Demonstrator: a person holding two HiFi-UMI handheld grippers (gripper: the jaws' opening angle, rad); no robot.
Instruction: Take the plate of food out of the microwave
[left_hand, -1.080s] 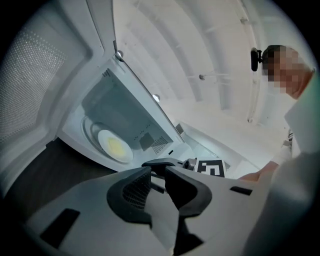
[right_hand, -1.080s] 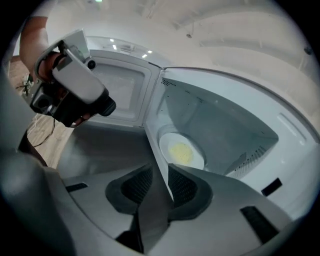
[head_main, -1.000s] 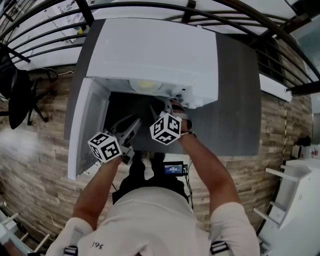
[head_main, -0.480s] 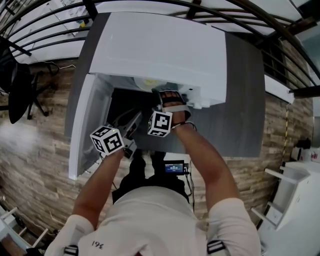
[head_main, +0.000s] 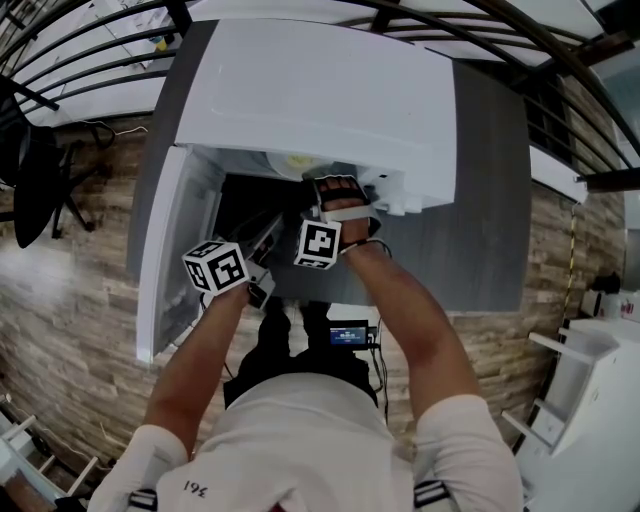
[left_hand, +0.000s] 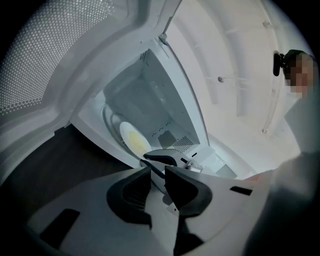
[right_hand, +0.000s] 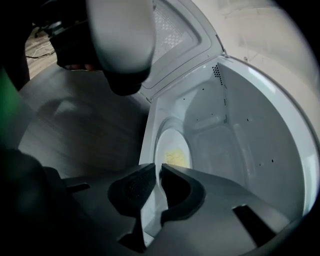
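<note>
The white microwave (head_main: 320, 90) stands open, its door (head_main: 170, 250) swung out to the left. Inside lies a white plate (right_hand: 172, 150) with yellow food (right_hand: 175, 158), also seen as the plate (left_hand: 132, 140) in the left gripper view. My right gripper (right_hand: 159, 172) reaches into the opening. Its jaws are closing, and the plate's near rim sits in the narrow gap between them. The right gripper's marker cube (head_main: 320, 243) shows below the gloved hand. My left gripper (left_hand: 157, 172) hangs just outside the opening, beside the door, its jaws slightly apart with nothing between them.
The microwave sits on a dark grey counter (head_main: 480, 220). The open door bounds the left side of the opening. A stone-tile floor (head_main: 80, 330) and a black chair (head_main: 30, 180) lie to the left, and a white stand (head_main: 590, 400) is at the lower right.
My right gripper has moved forward into the microwave's opening, up to the plate. The left gripper has stayed almost in place beside the door.
</note>
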